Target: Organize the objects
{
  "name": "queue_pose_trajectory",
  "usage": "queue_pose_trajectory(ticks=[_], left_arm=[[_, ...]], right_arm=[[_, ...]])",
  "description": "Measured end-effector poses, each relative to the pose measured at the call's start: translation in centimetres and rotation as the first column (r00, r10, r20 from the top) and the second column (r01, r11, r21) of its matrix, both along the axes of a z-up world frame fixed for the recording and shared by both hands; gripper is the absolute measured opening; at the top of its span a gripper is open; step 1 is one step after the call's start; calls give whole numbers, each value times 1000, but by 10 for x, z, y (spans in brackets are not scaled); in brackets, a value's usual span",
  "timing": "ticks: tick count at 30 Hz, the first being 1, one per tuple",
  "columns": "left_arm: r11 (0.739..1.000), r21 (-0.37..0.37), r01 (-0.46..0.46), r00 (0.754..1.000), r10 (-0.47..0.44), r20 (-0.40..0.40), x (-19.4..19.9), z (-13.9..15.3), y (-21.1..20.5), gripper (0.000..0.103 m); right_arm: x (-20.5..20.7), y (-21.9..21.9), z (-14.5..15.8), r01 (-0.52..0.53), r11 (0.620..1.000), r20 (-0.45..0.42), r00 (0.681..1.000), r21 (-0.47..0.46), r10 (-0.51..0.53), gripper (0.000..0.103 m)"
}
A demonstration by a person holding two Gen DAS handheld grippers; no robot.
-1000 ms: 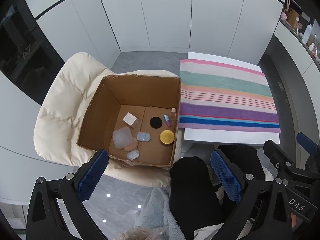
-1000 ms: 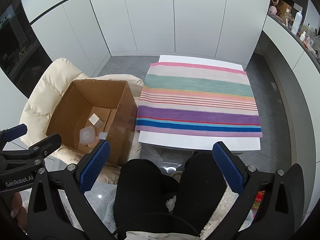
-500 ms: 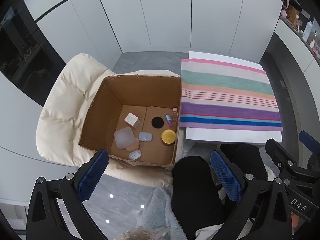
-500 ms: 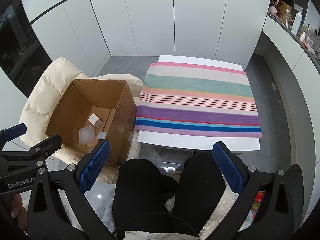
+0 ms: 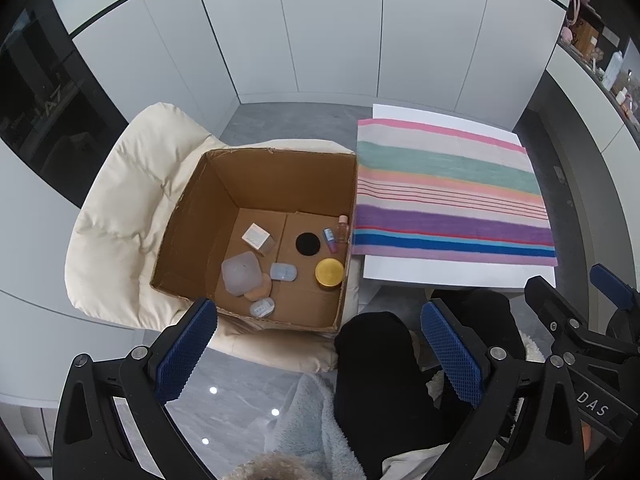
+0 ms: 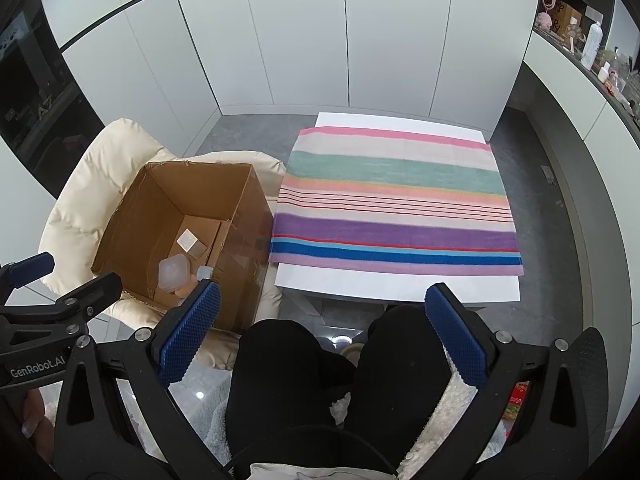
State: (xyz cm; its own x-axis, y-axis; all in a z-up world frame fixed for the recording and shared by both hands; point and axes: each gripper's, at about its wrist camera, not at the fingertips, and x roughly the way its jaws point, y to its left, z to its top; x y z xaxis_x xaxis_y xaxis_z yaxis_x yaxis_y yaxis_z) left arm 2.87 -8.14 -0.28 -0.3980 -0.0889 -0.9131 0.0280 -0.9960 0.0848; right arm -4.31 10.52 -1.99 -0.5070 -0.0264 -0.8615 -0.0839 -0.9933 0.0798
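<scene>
Both my left hand-held gripper and right hand-held gripper hang spread and empty. The small items lie in the cardboard box, at 9 o'clock of the striped tabletop. I should descend vertically, left first, onto the gold-lidded jar.

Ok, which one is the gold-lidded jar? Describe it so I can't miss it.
Look in the open cardboard box on the cream chair. The gold-lidded jar sits on its floor by the wall nearest the striped cloth: the only yellow round top there.

"GenRobot.AI" on left hand-held gripper; "DAS", perhaps partial, on right hand-held gripper.
</scene>
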Motion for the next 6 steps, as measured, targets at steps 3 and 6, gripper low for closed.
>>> queue_pose_trajectory(ticks=[3, 6], left_arm=[[1000, 4, 3, 1000, -3, 0, 0, 0, 0, 102], [1000, 10, 4, 1000, -4, 5, -1, -1, 1, 102]], right_arm=[[0, 0, 0, 2, 1000, 0, 1000, 1, -2, 103], [0, 1, 0, 0, 1000, -1, 1000, 2, 0, 103]])
